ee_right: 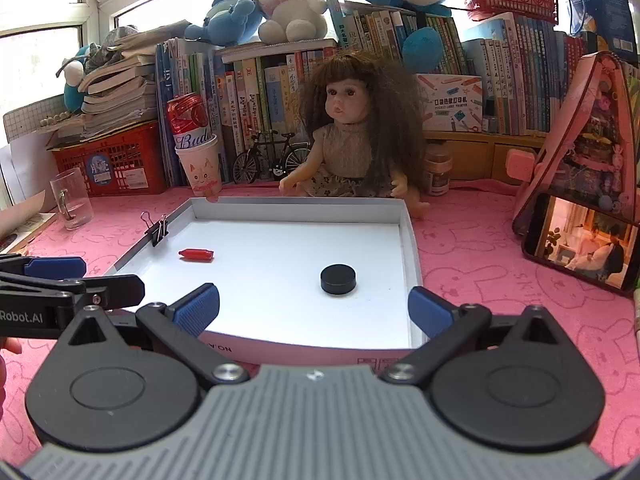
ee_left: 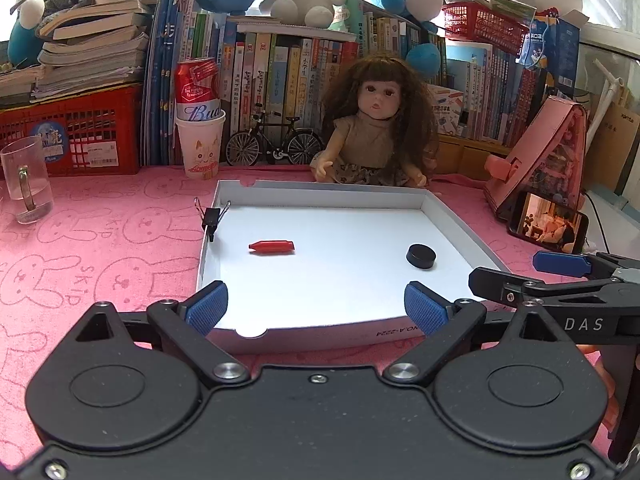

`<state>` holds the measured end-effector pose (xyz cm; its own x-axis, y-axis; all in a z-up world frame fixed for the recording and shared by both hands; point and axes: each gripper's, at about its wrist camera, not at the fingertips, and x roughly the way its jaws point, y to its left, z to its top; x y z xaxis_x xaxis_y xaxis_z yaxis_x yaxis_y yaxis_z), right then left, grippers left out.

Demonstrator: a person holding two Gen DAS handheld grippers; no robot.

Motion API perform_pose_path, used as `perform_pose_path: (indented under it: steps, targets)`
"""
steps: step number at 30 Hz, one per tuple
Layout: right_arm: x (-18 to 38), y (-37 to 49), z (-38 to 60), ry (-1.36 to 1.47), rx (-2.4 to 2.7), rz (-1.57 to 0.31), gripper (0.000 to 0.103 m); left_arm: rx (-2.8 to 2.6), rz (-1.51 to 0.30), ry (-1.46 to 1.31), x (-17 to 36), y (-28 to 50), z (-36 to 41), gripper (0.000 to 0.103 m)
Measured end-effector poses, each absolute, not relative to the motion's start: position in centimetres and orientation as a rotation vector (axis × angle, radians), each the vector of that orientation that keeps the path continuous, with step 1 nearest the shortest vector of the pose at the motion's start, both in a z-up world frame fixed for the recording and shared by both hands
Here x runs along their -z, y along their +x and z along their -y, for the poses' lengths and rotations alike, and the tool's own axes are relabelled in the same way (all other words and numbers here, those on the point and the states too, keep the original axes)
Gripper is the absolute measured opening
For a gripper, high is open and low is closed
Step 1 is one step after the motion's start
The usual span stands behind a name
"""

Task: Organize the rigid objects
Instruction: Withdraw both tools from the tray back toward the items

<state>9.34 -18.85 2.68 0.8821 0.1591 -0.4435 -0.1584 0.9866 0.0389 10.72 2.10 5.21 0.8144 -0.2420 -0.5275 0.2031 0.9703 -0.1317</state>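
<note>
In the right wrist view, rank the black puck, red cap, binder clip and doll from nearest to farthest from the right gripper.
From the right gripper:
1. Black puck, in the tray, right of centre.
2. Red cap, in the tray, left.
3. Binder clip, on the tray's left wall.
4. Doll, behind the tray.

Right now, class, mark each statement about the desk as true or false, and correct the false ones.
1. The red cap lies inside the white box lid. True.
2. The black disc sits outside the lid. False: it lies inside.
3. A binder clip grips the lid's wall. True.
4. The right tongs hold the disc. False: they are open and empty.
5. The beer can stands in a paper cup. True.
</note>
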Motion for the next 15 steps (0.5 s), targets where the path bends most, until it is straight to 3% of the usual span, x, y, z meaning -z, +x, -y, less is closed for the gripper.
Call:
perform_pose_path:
  steps: [15]
  targets:
    - [-2.0,7.1,19.0,-0.019,-0.168,-0.458,0.103,0.251,-0.568,-0.018,-4.4,7.4,-2.4,0.095]
